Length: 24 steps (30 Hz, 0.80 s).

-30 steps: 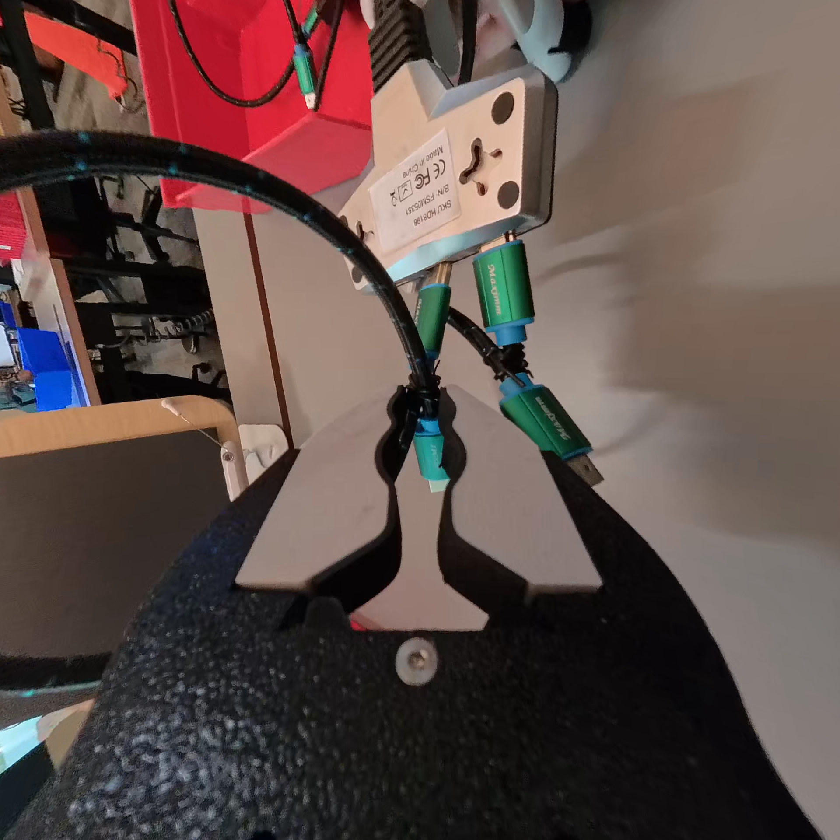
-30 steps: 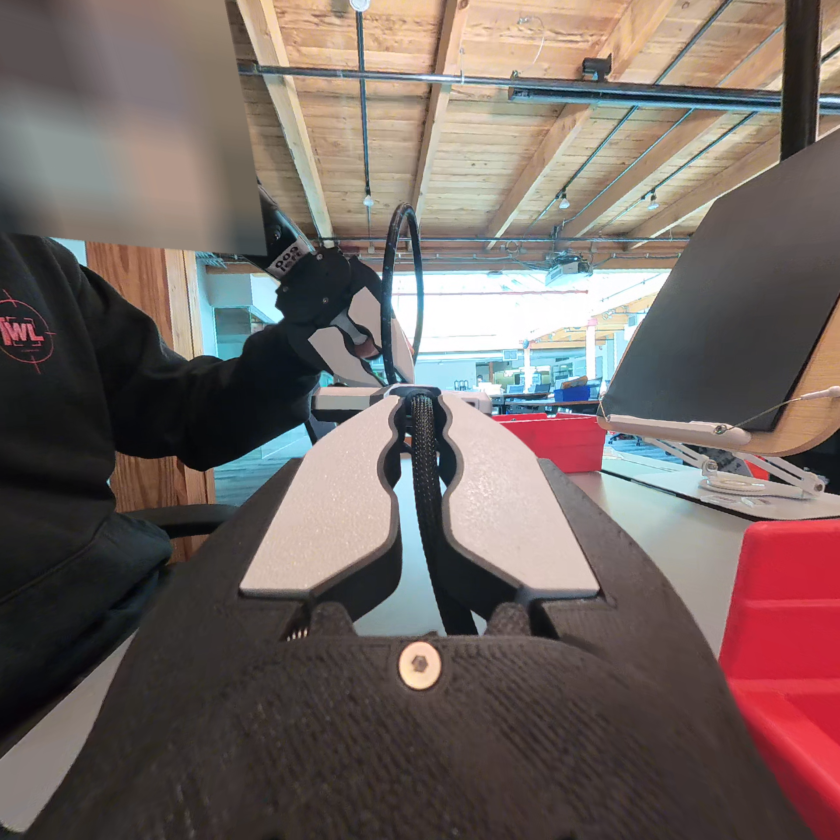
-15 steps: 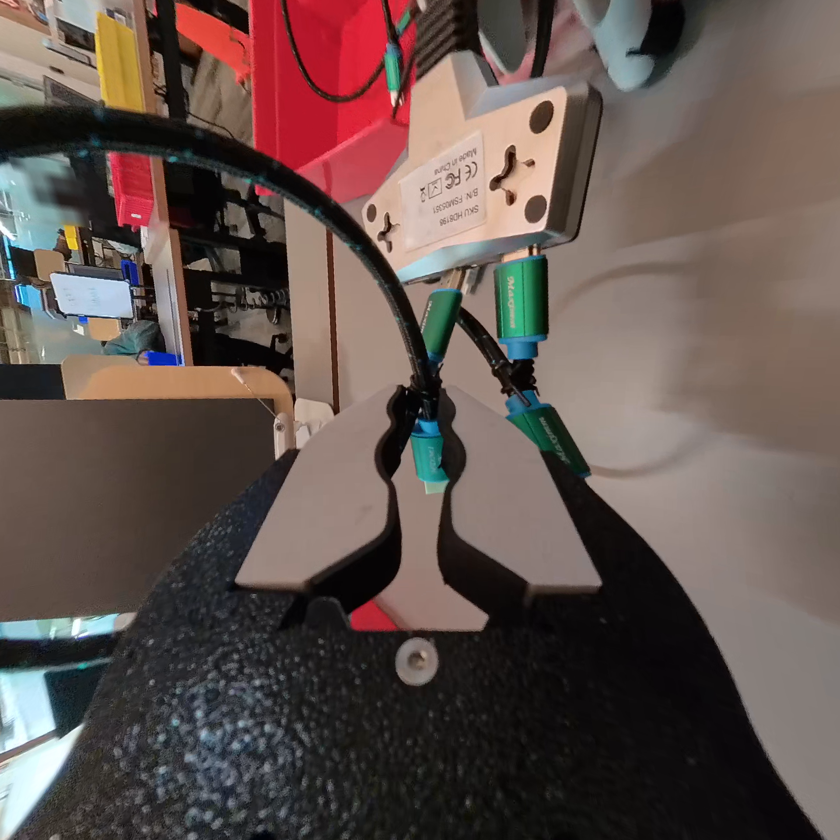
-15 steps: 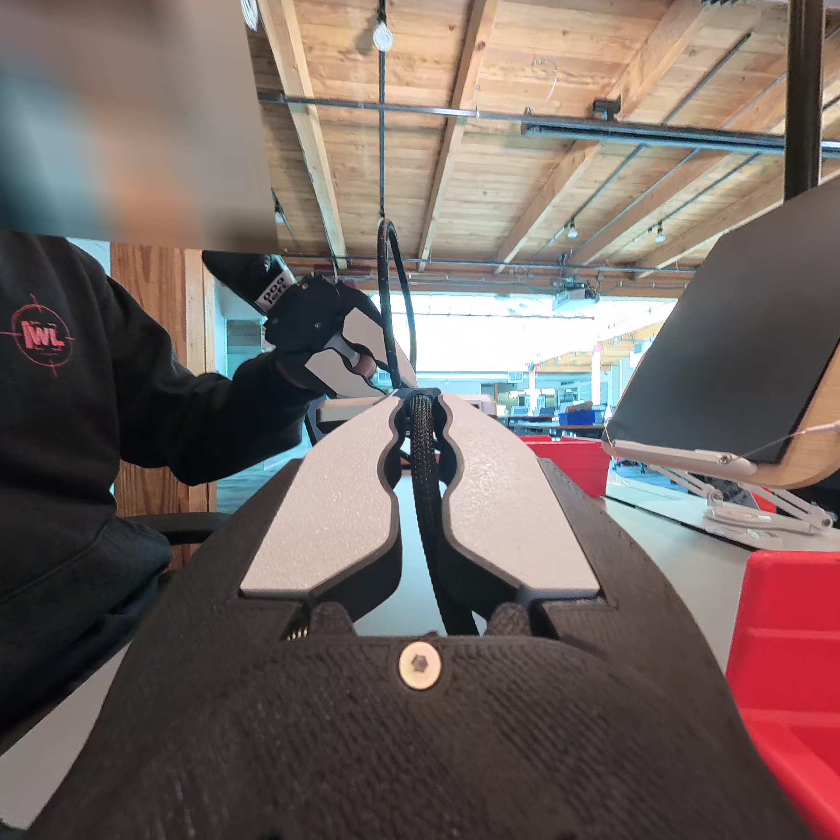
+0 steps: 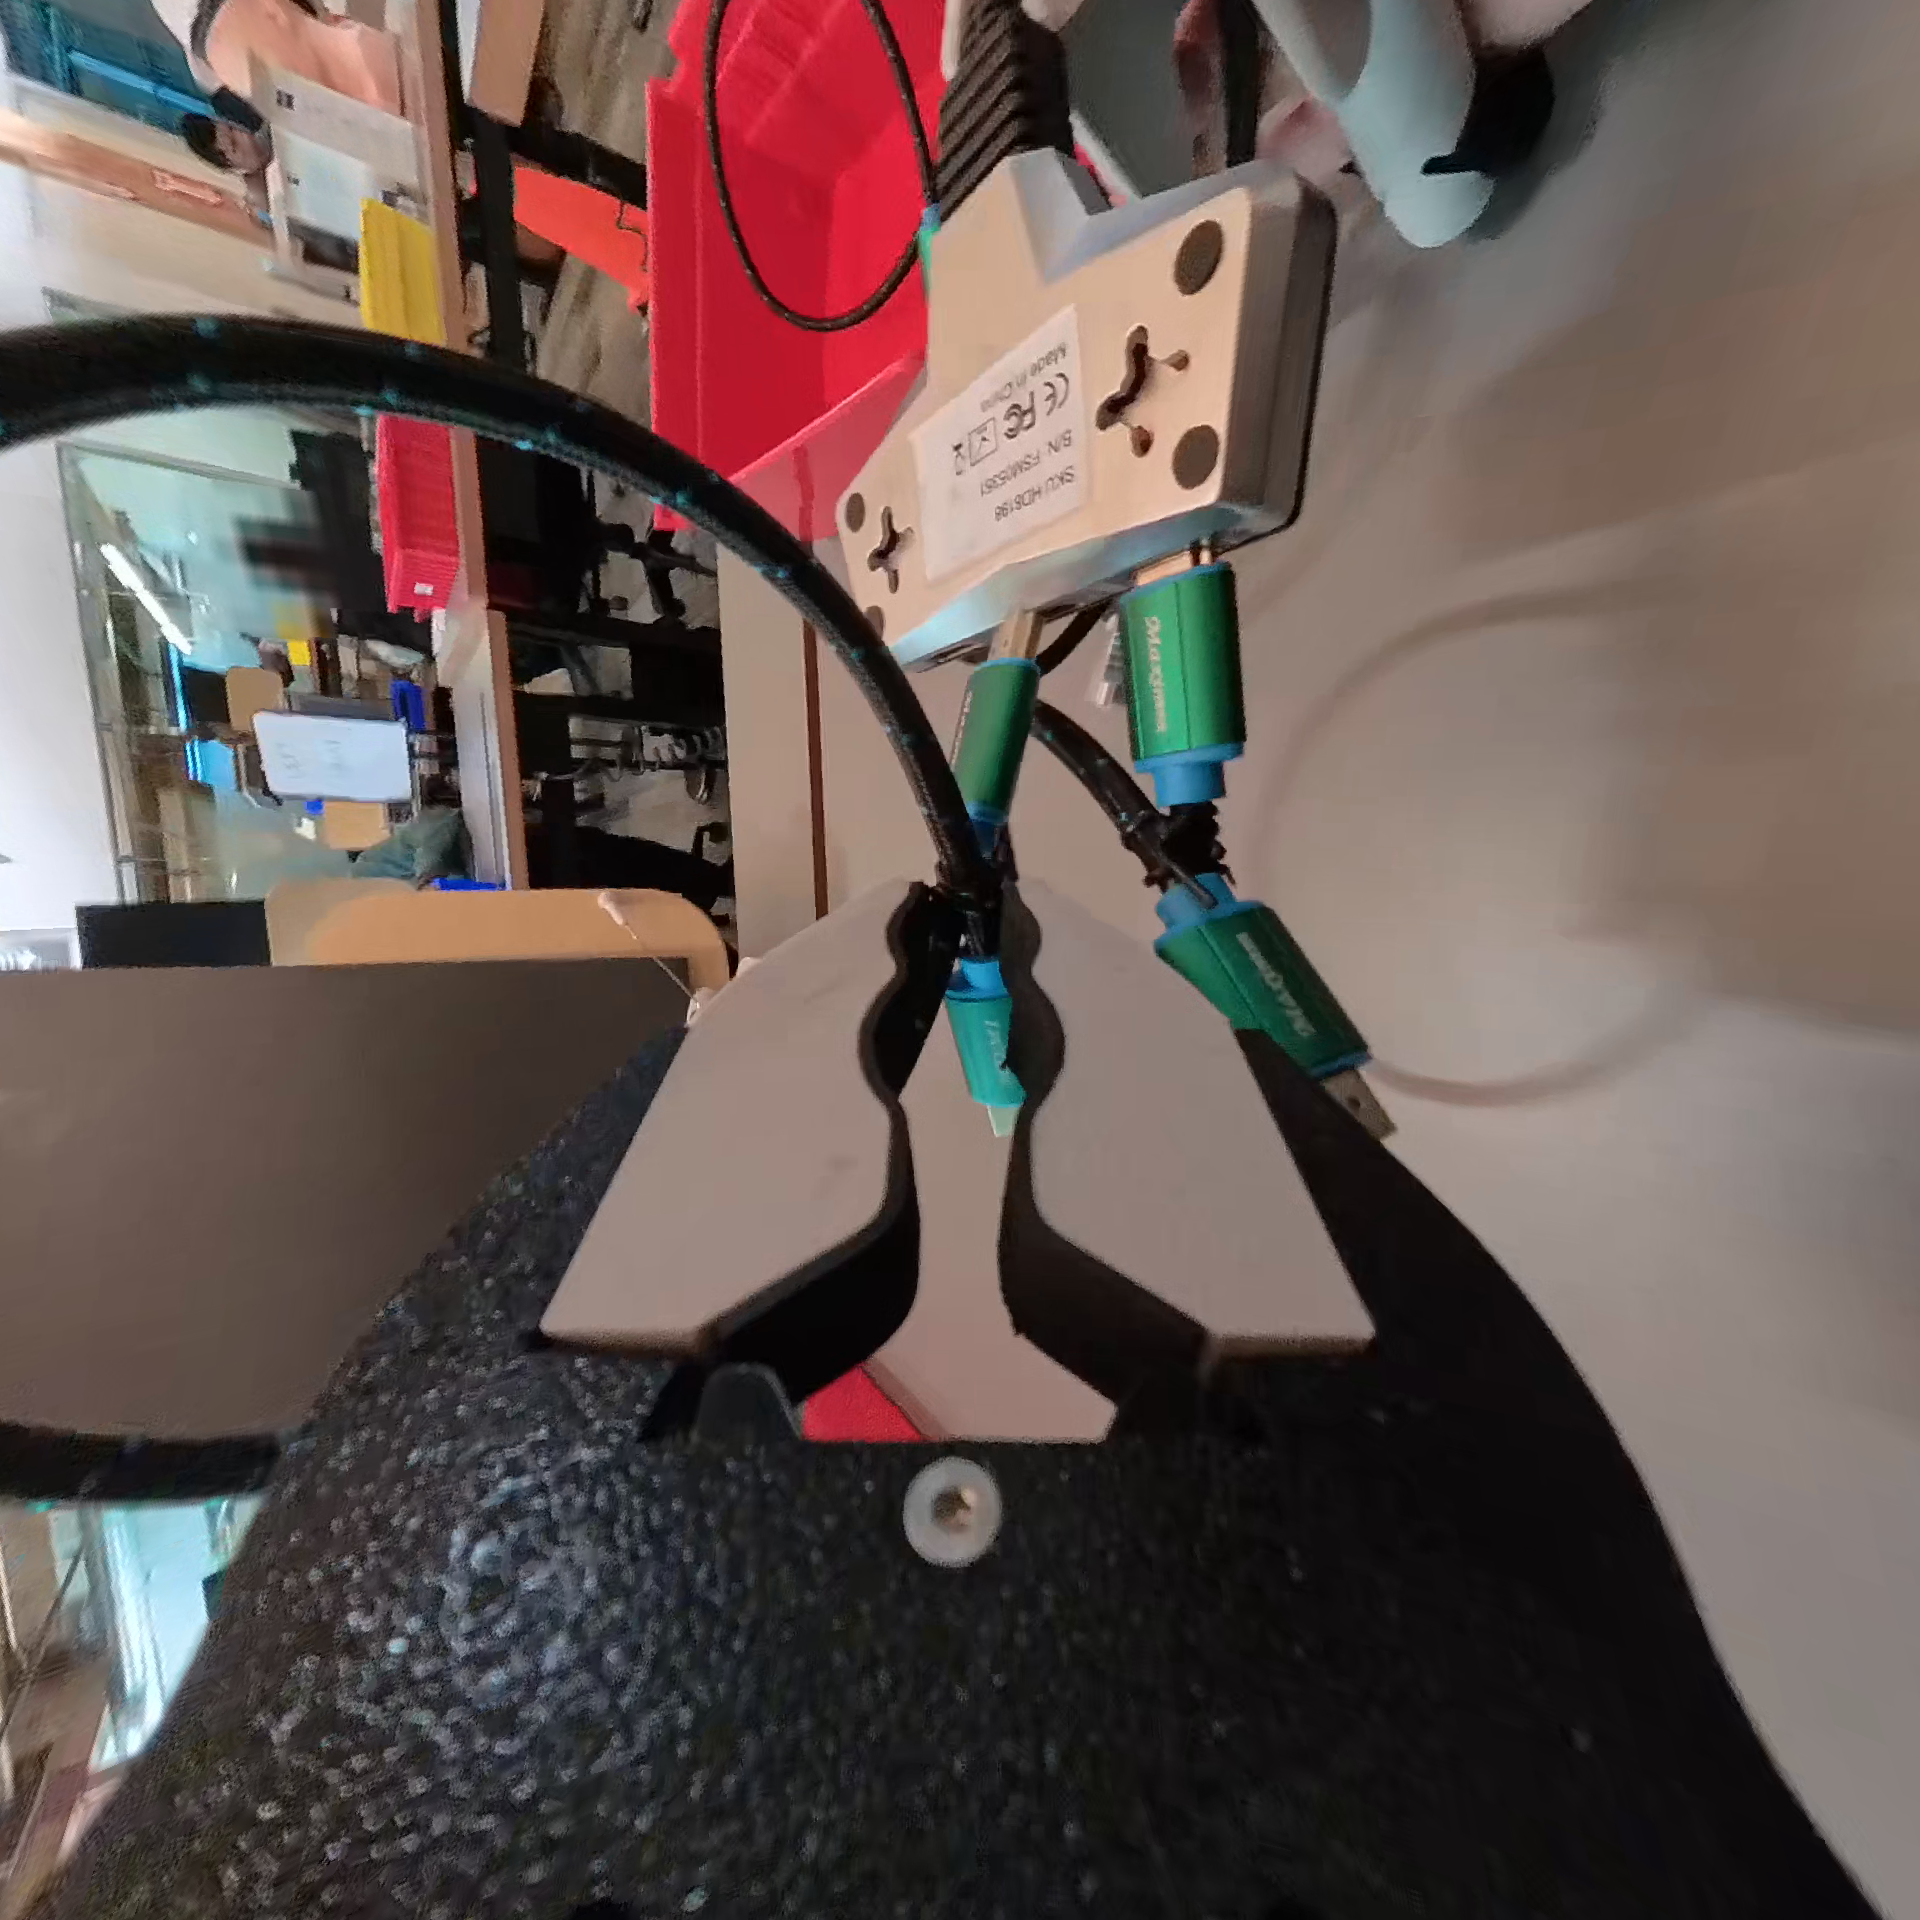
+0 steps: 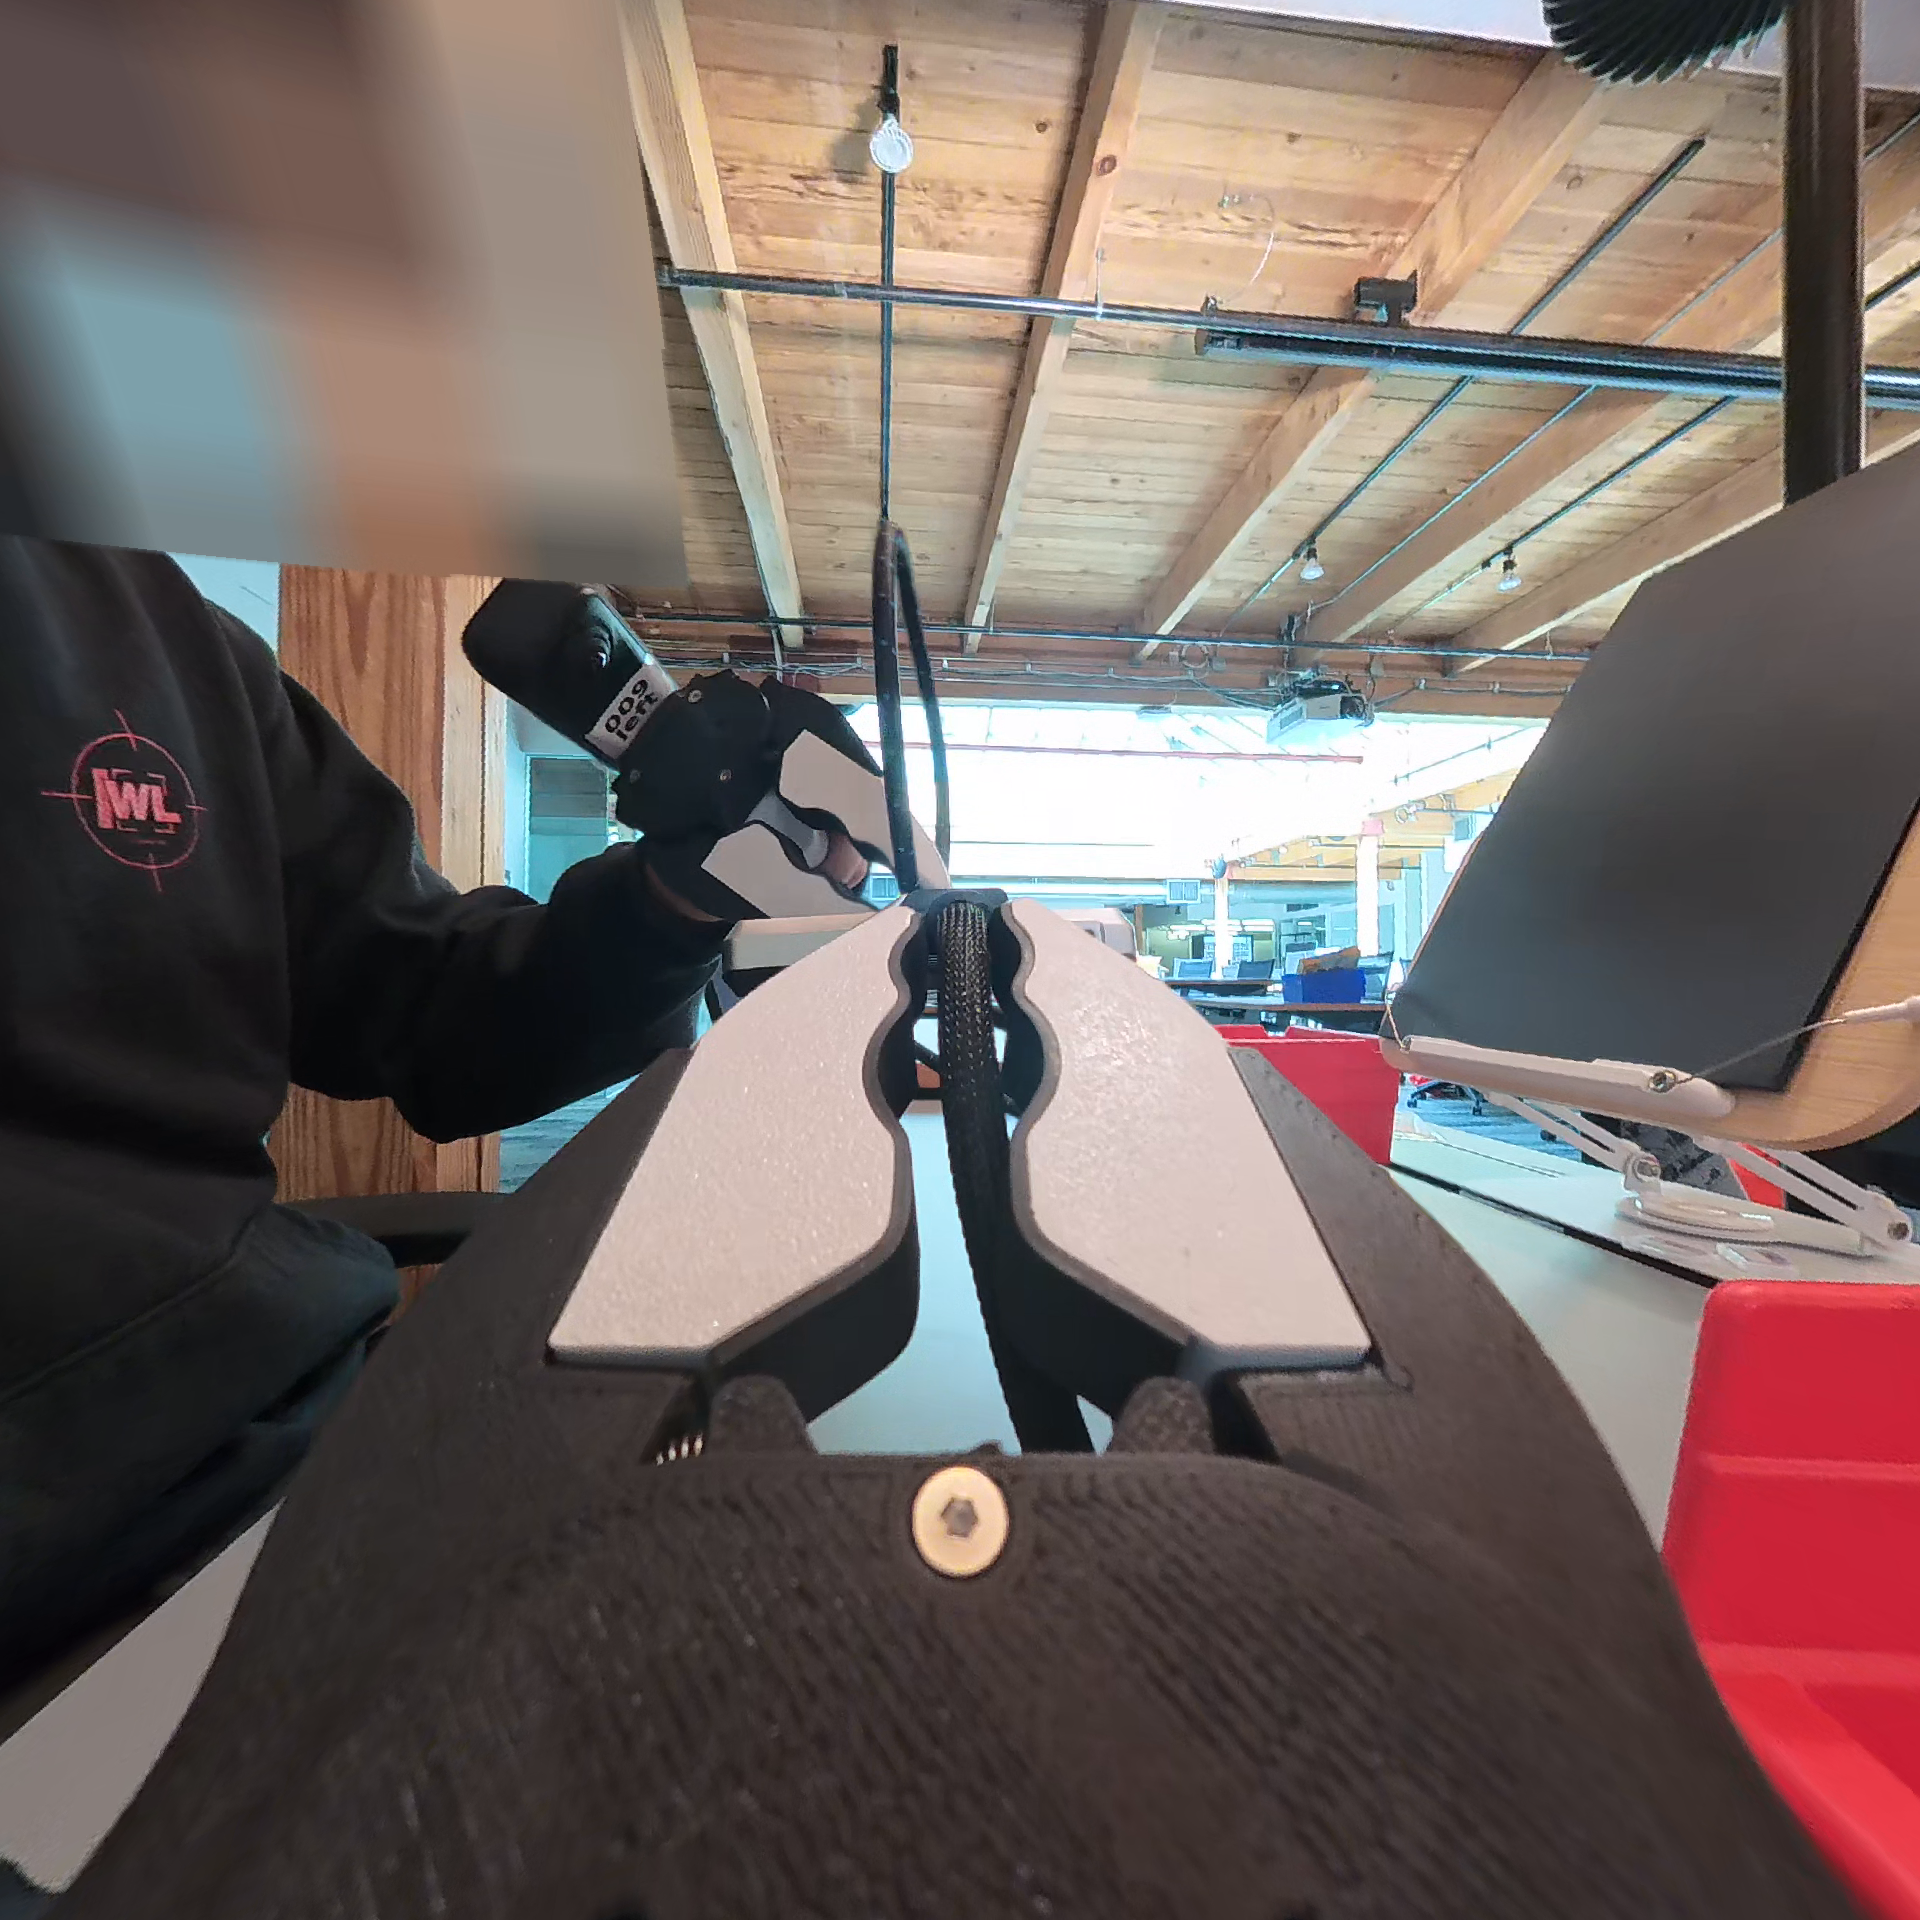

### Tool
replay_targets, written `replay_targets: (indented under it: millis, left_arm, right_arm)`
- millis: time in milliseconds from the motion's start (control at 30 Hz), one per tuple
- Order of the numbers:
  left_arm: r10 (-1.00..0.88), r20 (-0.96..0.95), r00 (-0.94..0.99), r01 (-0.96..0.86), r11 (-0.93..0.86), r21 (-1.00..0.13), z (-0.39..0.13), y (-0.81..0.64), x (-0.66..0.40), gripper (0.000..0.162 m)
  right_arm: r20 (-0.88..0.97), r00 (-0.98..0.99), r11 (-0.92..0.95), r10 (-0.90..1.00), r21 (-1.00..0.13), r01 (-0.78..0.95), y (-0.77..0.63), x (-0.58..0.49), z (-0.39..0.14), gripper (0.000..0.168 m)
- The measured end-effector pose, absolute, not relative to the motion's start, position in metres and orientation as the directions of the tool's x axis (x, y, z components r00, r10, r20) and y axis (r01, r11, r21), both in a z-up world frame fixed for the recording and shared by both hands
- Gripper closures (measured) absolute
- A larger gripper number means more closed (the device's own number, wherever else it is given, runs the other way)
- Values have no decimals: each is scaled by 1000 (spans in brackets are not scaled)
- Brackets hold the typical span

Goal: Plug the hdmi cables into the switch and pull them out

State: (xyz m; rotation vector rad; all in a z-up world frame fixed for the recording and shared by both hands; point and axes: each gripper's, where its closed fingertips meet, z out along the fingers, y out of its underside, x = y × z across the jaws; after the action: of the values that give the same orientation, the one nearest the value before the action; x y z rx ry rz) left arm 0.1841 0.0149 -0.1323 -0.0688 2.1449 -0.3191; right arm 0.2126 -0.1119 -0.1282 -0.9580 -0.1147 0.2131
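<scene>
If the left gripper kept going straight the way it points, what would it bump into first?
Probably the green HDMI plugs hanging from the grey switch, then the switch itself; depth is hard to judge. The left gripper already holds one plug.

Left wrist view rolled sideways, close on switch (image 5: 1101,416); right faces person, shares cable loop (image 6: 896,707).

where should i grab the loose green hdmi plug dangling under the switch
Grip the loose green plug across its flat green shell, coming from its free right side. It hangs tilted, metal tip down-right; the left gripper crowds its left.
</scene>
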Motion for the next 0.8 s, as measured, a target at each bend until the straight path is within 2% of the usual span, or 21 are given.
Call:
replay_targets:
  millis: [33, 367, 567, 800]
  left_arm:
    - [-151, -808, -569, 94, 965, -246, -132, 13, 183, 150]
    - [-108, -833, -542, 137, 967, -215, -121, 1, 178, 150]
    - [-73, -896, -439, 123, 983, -140, -112, -5, 178, 150]
    - [-83, -904, -420, 158, 974, -163, -106, -13, 175, 150]
  right_arm:
    - [6, 972, 562, 234, -817, -130, -113, 212, -127, 157]
    - [6, 965, 614, 261, -772, -161, -122, 212, -121, 157]
    - [-4, 964, 634, 267, -753, -179, -125, 213, -119, 157]
    - [-26, 953, 648, 301, -728, -224, -128, 214, -117, 157]
